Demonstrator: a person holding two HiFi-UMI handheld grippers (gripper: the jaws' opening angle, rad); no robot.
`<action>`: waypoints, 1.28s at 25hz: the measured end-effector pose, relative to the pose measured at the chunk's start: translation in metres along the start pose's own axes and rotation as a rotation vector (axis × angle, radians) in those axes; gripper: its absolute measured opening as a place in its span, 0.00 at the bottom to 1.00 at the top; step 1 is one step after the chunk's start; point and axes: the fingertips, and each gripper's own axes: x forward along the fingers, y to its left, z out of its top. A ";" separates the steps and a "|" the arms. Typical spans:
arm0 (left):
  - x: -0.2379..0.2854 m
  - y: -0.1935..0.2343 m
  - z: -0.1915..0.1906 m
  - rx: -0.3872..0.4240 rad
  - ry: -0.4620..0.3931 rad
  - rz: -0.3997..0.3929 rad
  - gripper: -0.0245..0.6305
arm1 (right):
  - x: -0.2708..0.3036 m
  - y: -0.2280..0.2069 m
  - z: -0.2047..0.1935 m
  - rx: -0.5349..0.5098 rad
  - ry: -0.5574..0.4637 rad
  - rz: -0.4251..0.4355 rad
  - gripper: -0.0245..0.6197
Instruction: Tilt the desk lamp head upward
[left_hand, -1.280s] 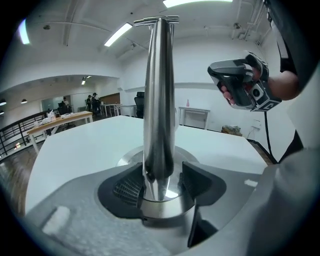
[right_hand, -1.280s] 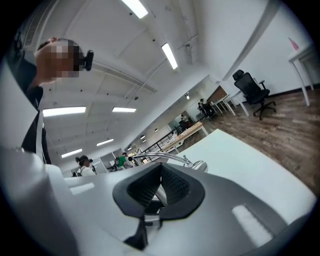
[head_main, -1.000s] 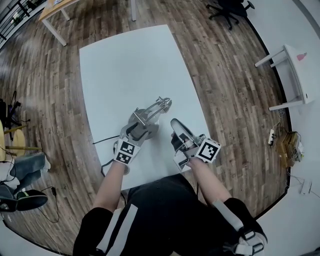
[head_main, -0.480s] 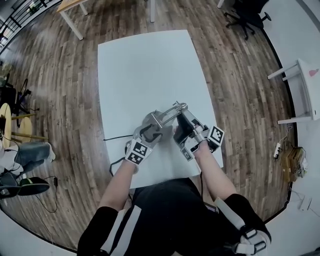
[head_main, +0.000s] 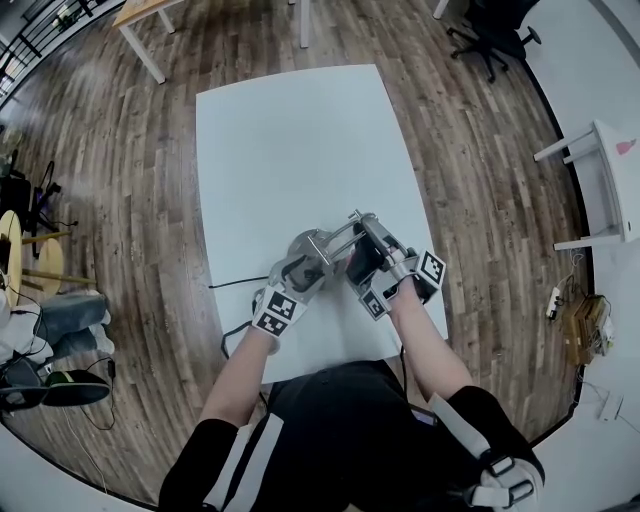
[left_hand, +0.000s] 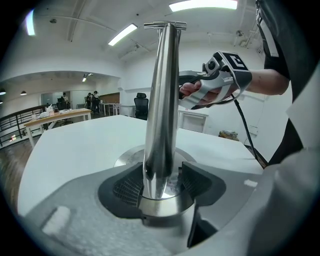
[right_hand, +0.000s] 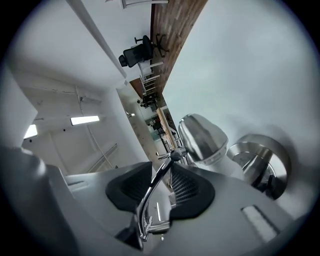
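Observation:
A silver desk lamp (head_main: 312, 243) stands on the white table (head_main: 290, 130). My left gripper (head_main: 308, 264) is shut on the lamp post (left_hand: 161, 100) just above the round base (left_hand: 127, 157), a pad on each side. My right gripper (head_main: 362, 236) is rolled on its side at the lamp's upper end. The thin curved lamp arm (right_hand: 152, 192) runs between its pads, and the gap looks wider than the rod; its jaws have just been closing. Beyond the right gripper (right_hand: 162, 182) lie the lamp head (right_hand: 202, 137) and the base (right_hand: 260, 160).
The lamp's black cable (head_main: 235, 283) runs off the table's left edge. The lamp stands near the table's front right part. On the wooden floor are an office chair (head_main: 490, 25), a small white side table (head_main: 610, 170) and a wooden table (head_main: 140, 20).
My right gripper came from near the table's front edge up to the lamp's arm and rolled onto its side. The left gripper stayed on the post.

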 end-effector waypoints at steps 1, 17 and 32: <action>0.001 -0.001 0.000 0.001 0.000 0.000 0.42 | -0.001 -0.001 0.001 0.008 -0.004 -0.003 0.22; 0.007 -0.003 -0.003 0.022 0.024 -0.009 0.42 | -0.003 0.014 0.003 -0.189 -0.014 -0.062 0.22; 0.008 -0.002 -0.007 0.027 0.056 -0.023 0.42 | 0.003 0.099 -0.014 -0.787 0.051 -0.013 0.21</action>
